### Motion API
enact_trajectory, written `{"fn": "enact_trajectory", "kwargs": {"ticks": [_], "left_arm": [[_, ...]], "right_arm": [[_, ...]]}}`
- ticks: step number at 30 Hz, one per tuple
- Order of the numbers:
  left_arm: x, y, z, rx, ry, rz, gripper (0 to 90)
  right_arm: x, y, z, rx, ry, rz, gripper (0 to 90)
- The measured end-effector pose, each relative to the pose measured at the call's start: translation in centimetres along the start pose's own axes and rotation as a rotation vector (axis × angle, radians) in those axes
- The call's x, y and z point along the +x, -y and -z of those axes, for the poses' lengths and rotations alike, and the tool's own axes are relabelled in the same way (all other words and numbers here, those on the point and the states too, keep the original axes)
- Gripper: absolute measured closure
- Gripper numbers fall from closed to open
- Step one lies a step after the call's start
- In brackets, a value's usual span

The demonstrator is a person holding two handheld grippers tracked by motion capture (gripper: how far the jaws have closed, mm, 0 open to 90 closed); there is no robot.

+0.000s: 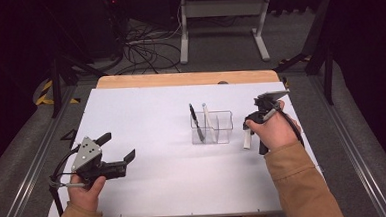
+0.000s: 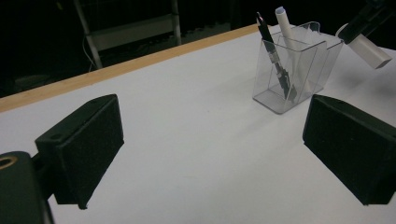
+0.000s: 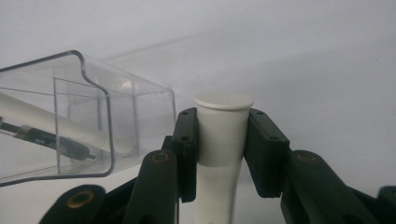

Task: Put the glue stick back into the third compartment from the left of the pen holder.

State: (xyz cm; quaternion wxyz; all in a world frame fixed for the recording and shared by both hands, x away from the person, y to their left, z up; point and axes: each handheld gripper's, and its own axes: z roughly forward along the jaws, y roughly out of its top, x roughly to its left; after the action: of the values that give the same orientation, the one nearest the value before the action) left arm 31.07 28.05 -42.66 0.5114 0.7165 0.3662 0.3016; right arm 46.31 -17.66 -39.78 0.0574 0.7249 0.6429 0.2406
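Note:
A clear plastic holder (image 1: 221,128) (image 2: 317,58) (image 3: 93,79) with several compartments stands right of centre on the white board (image 1: 156,115). A black pen (image 1: 197,123) (image 2: 273,51) (image 3: 46,137) and a white marker (image 1: 207,117) (image 2: 286,23) (image 3: 42,114) lean in its left compartment. My right gripper (image 1: 247,129) (image 3: 224,119) is shut on a second white marker (image 1: 246,141) (image 2: 366,46) (image 3: 224,100), which hangs end-down just right of the holder. My left gripper (image 1: 118,147) (image 2: 217,144) rests open at the board's left, nothing between its fingers.
The board lies on a wooden table (image 1: 179,79). Beyond it are floor cables (image 1: 143,51) and a white desk frame (image 1: 221,17). Bare board stretches between the left gripper and the holder.

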Motion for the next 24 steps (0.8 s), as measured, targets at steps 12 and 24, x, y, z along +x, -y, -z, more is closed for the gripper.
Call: {"fn": "enact_trajectory", "kwargs": {"ticks": [12, 24], "left_arm": [[0.0, 0.0, 0.0, 0.001, -0.002, 0.000, 6.1], [0.0, 0.0, 0.0, 0.001, -0.003, -0.003, 6.2]], "right_arm": [[1.0, -0.1, 2.6, -0.193, -0.044, 0.183, 67.6], [1.8, 0.2, 4.3, -0.362, -0.063, 0.411, 67.6]]}}
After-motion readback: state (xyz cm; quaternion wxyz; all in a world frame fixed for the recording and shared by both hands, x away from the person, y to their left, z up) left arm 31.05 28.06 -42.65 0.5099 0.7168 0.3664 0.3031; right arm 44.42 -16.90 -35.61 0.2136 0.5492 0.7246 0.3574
